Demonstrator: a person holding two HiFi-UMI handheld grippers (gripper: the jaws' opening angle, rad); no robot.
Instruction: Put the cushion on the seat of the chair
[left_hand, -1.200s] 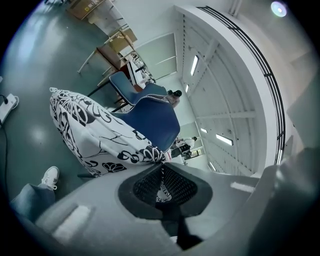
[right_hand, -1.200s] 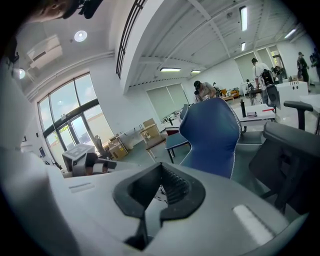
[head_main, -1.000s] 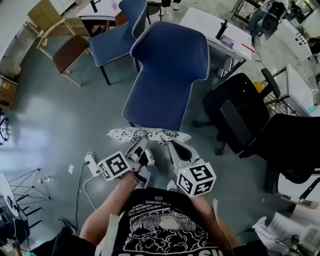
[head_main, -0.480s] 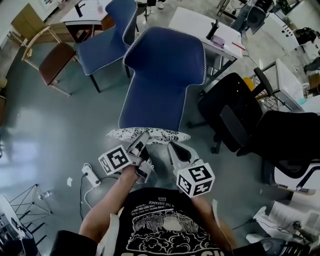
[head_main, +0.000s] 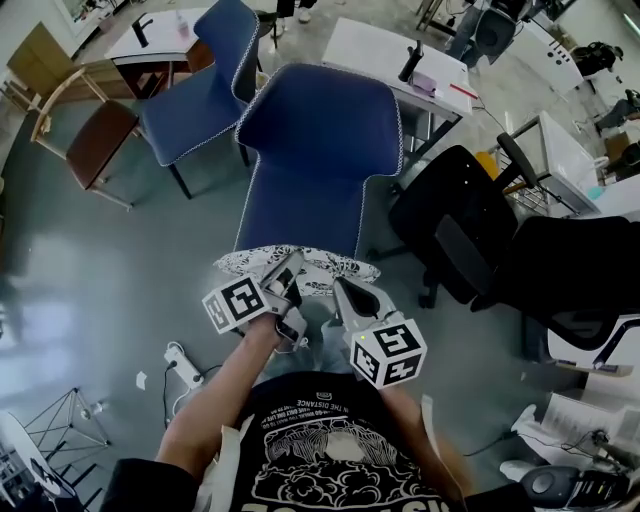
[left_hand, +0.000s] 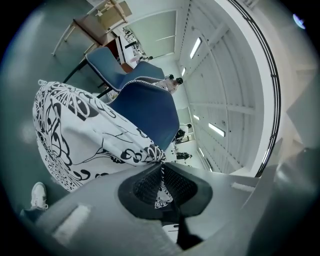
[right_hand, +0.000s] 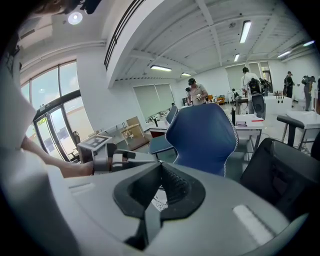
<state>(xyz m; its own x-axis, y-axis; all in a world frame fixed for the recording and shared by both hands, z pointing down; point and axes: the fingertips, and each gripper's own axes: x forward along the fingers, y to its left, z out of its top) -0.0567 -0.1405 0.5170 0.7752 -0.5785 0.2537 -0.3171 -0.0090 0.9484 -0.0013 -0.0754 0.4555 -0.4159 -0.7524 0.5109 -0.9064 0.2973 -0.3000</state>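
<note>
- Two grippers clamped on the cushion (head_main: 242, 264): left gripper (head_main: 289, 265) shut on a bunched corner of the fabric, right gripper (head_main: 338, 286) shut on the patterned hem just beside it.
- Closer to the chair (head_main: 315, 160) than a second ago: chair larger in the head view, cushion now hanging at the chair's near edge, in the air, not yet over the seat.
- Judged as the carry nearly done; raising the cushion and laying it on the seat still to do.
- Right of the chair: black office chairs (head_main: 455, 225) close by, little swing room on that side.
- Left of the chair: bare floor (head_main: 120, 270), second blue chair (head_main: 195, 95) farther back.
- Behind the chair: white surface (head_main: 370, 50) near.
- Near side of the chair: open approach, only a power strip (head_main: 183, 365) low on the left.
</note>
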